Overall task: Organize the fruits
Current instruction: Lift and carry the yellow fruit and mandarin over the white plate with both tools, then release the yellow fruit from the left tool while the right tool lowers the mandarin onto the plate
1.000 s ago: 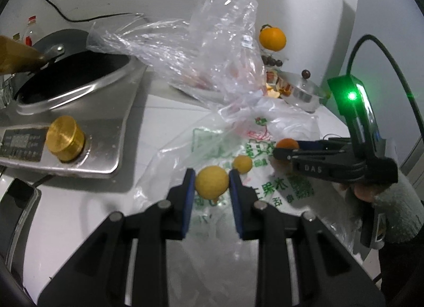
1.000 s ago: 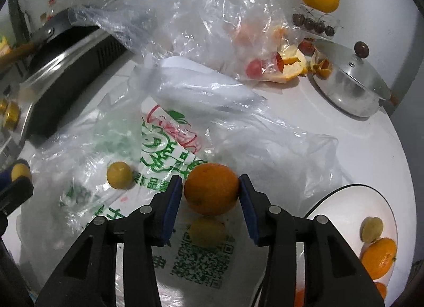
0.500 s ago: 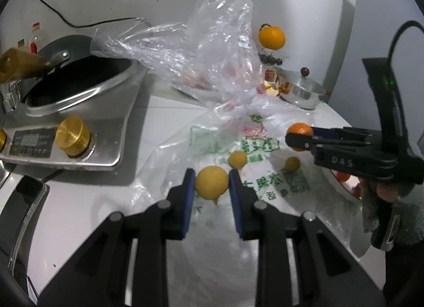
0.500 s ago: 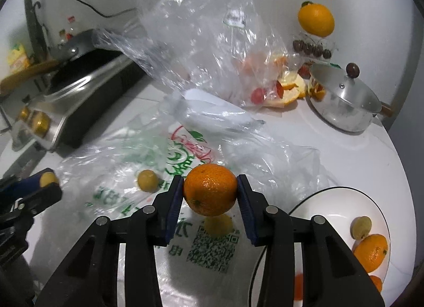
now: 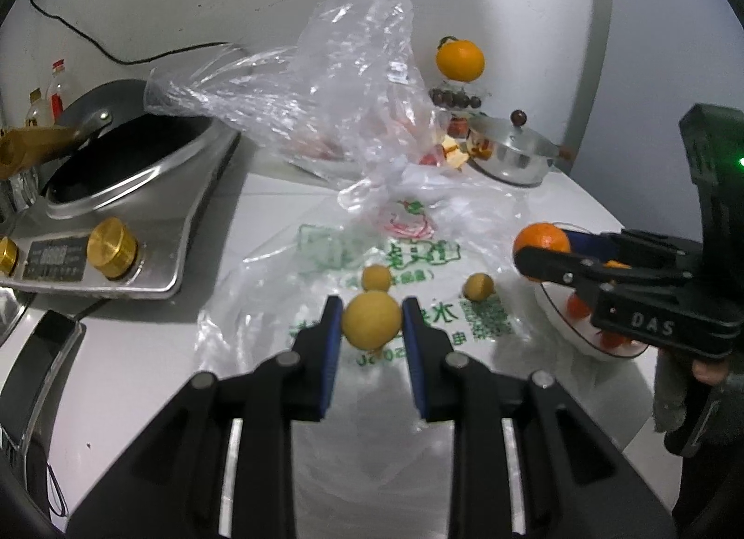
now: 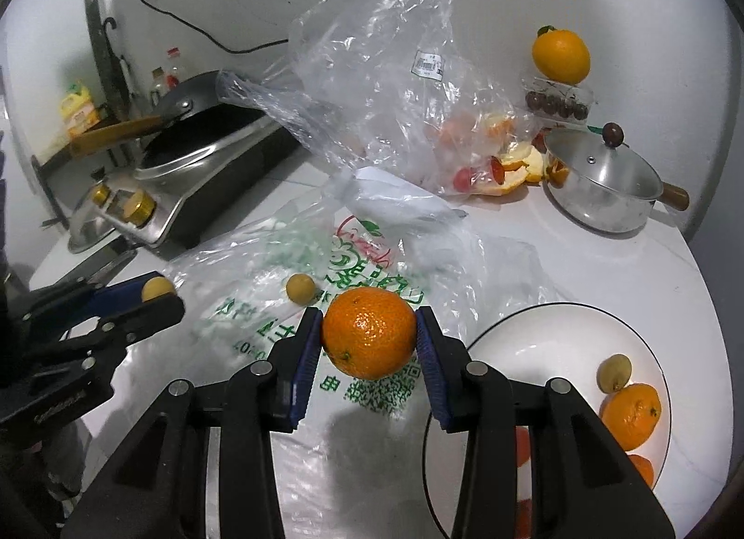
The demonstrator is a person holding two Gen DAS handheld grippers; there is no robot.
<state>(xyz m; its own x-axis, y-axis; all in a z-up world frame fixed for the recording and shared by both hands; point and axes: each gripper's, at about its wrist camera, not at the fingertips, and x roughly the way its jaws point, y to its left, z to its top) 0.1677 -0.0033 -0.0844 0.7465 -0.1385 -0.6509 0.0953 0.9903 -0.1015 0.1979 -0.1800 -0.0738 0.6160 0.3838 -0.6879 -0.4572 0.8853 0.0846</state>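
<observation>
The right hand-held gripper (image 6: 369, 336), low centre of its frame, is closed on an orange (image 6: 368, 332) pinched at its widest part; round and smooth, it could roll out if the squeeze eases before it is over the plate (image 6: 534, 329) at lower right. The left hand-held gripper (image 5: 370, 320) likewise clamps a small yellow fruit (image 5: 371, 319) above the printed bag (image 5: 386, 255), whose slick film could snag a finger. The plate holds an orange, a small yellowish fruit and other orange pieces half hidden. Two yellow fruits lie on the bag. Farther back, a clear bag (image 6: 372, 74) holds peel and red bits; a lidded pot (image 6: 600, 181) sits upper right.
</observation>
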